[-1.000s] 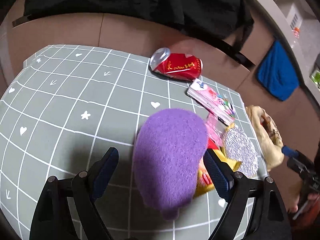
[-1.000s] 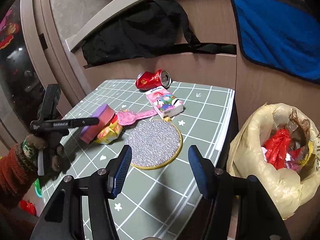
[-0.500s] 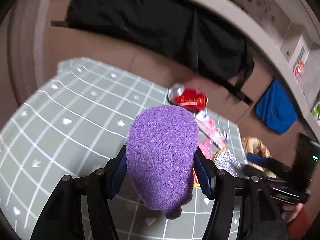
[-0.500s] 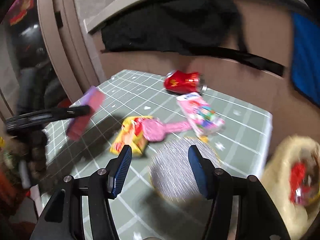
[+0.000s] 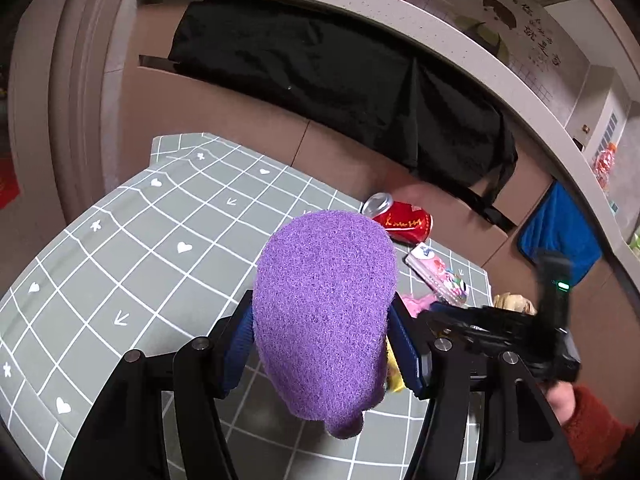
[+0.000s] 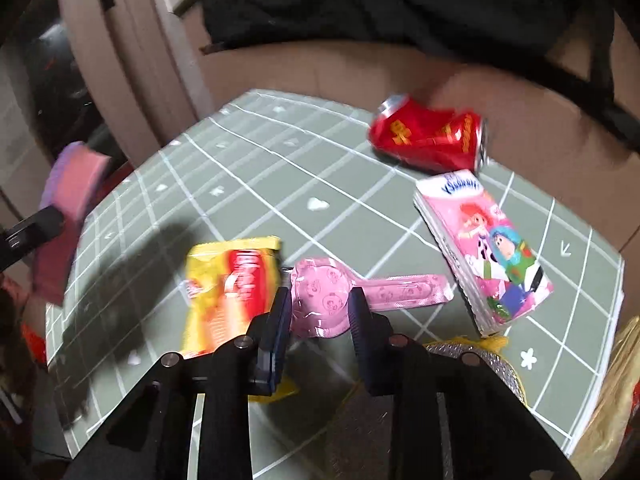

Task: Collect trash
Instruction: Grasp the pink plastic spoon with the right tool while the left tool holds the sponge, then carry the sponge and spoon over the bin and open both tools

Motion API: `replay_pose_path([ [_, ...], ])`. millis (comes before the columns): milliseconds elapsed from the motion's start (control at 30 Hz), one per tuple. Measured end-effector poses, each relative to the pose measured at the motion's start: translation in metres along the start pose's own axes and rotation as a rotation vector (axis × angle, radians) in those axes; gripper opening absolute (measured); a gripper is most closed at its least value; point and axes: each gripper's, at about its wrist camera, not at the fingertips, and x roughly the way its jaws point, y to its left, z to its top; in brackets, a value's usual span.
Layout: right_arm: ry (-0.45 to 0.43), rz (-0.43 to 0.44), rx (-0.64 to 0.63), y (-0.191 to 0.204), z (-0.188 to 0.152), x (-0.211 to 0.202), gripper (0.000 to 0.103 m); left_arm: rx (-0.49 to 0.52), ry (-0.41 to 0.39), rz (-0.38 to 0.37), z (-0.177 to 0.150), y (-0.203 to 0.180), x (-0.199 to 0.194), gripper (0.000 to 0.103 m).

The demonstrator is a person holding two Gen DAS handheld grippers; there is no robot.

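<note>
My left gripper (image 5: 322,340) is shut on a purple sponge (image 5: 324,312) and holds it above the grey-green gridded table mat (image 5: 160,260). In the right wrist view the sponge (image 6: 68,200) hangs at the far left, pink underneath. My right gripper (image 6: 320,308) is low over the mat and its jaws are closing. The round end of a pink spoon-shaped wrapper (image 6: 320,300) lies between them, not clearly pinched. A yellow and red snack bag (image 6: 228,292) lies just to its left. A crushed red can (image 6: 428,140) rests at the mat's far edge.
A pink cartoon tissue pack (image 6: 488,252) lies right of the wrapper. A round silver coaster (image 6: 480,364) sits under my right fingers. A yellowish trash bag (image 6: 612,408) hangs off the mat's right side. Black cloth (image 5: 320,60) and a blue towel (image 5: 560,232) drape the cabinets behind.
The left gripper closed on the purple sponge and lifted it off the mat. The right gripper swung left from the trash bag side, came down over the pink wrapper, and its jaws narrowed.
</note>
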Motion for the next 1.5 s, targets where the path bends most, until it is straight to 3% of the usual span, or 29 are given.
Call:
replay_pose_path([
  [233,-0.153,-0.038,-0.089,0.018,0.009,-0.069,0.027,0.031,-0.048,-0.001,0.012,-0.024,-0.009,0.062],
  [500,-0.271,-0.108,-0.093,0.001,0.014,-0.124,0.027,0.131,-0.133,-0.007,0.032,-0.080,-0.021,0.062],
  [867,-0.432,-0.264,-0.033,-0.072,-0.004,-0.229,0.027,0.299,-0.210,-0.094,0.053,-0.215,-0.002,0.062],
  [1067,-0.500,-0.374,0.043,-0.126,-0.033,-0.290,0.027,0.373,-0.208,-0.200,0.046,-0.300,0.022,0.062],
  [1267,-0.510,-0.455,0.133,-0.169,-0.066,-0.322,0.027,0.437,-0.166,-0.308,0.025,-0.371,0.050,0.062],
  [1500,-0.500,-0.468,0.207,-0.197,-0.098,-0.332,0.027,0.458,-0.075,-0.354,-0.007,-0.408,0.083,0.062],
])
